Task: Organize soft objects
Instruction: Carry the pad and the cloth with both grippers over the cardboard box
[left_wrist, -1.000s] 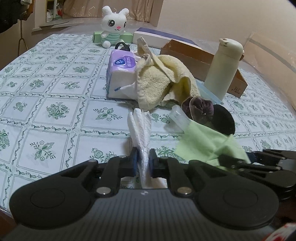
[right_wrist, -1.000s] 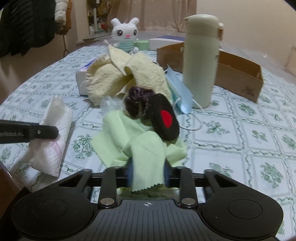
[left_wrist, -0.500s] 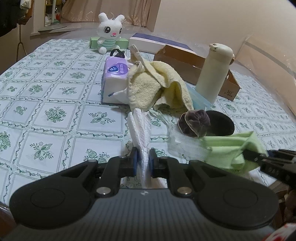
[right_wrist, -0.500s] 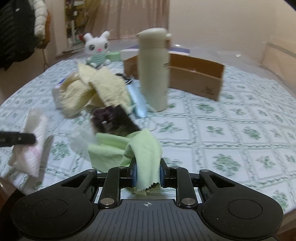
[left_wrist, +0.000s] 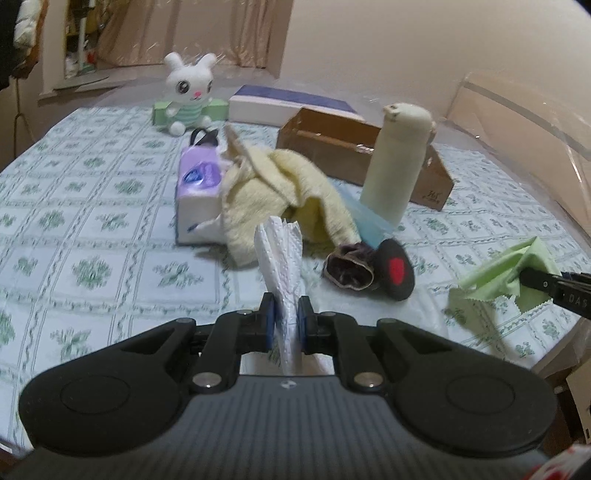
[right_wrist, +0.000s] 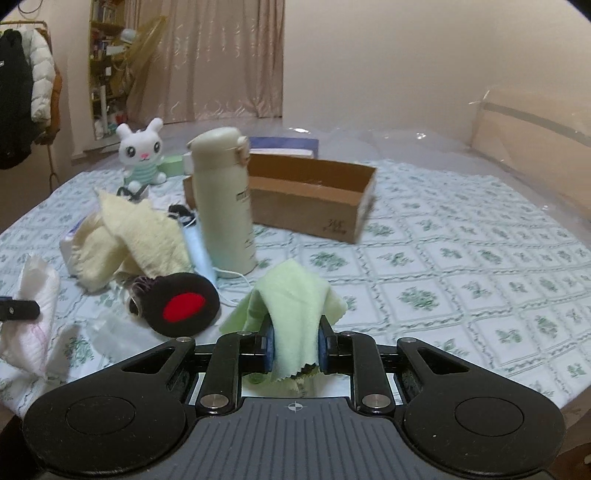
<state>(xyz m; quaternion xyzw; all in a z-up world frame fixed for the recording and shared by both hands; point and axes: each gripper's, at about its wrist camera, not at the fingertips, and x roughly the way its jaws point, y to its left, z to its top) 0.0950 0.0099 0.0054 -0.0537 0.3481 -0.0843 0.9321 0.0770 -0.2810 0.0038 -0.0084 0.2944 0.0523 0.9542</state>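
My left gripper (left_wrist: 283, 314) is shut on a folded white paper tissue (left_wrist: 280, 254), which stands up between the pads above the table. My right gripper (right_wrist: 293, 343) is shut on a light green cloth (right_wrist: 291, 295) that drapes over its jaws, clear of the tablecloth. In the left wrist view the green cloth (left_wrist: 509, 266) hangs at the far right. On the table lie a yellow towel (left_wrist: 280, 184), a blue face mask (left_wrist: 369, 221), a purple scrunched fabric piece (left_wrist: 347, 269) and a black pad with a red spot (left_wrist: 397, 269).
A cream bottle (right_wrist: 221, 199) stands upright before an open cardboard box (right_wrist: 314, 195). A purple tissue pack (left_wrist: 197, 192) lies beside the towel. At the back sit a plush rabbit (left_wrist: 188, 92) and a flat white-and-blue box (left_wrist: 288, 103). The table's edge runs at the right.
The right gripper has lifted the green cloth off the table and carried it right, away from the black pad. The left gripper has risen slightly with the tissue.
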